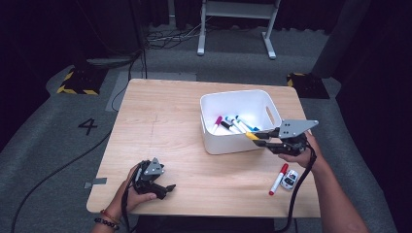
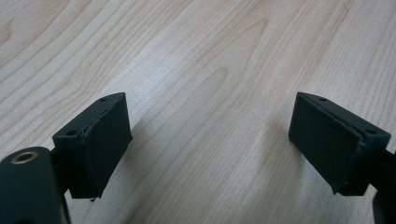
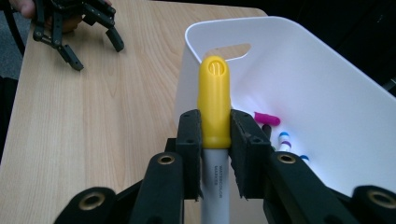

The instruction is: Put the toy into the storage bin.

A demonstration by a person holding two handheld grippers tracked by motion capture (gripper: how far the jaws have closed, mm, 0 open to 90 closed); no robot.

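A white bin (image 1: 228, 143) stands on the right half of the wooden table (image 1: 165, 121) and holds several markers (image 1: 233, 124) with pink, blue and dark caps. My right gripper (image 1: 260, 137) hovers at the bin's near right corner, shut on a white marker with a yellow cap (image 1: 252, 136). In the right gripper view the yellow-capped marker (image 3: 214, 100) points over the bin's rim (image 3: 299, 60), with the pink-capped marker (image 3: 266, 118) lying inside. My left gripper (image 1: 167, 191) rests low near the table's front left, open and holding nothing. Bare wood (image 2: 210, 56) lies between its pads (image 2: 100, 144).
A red-capped marker (image 1: 278, 179) and a small white object (image 1: 290, 178) lie on the table just in front of my right hand. The left gripper (image 3: 95, 53) is far off across bare wood. Cables and a desk frame (image 1: 235, 29) lie beyond the far edge.
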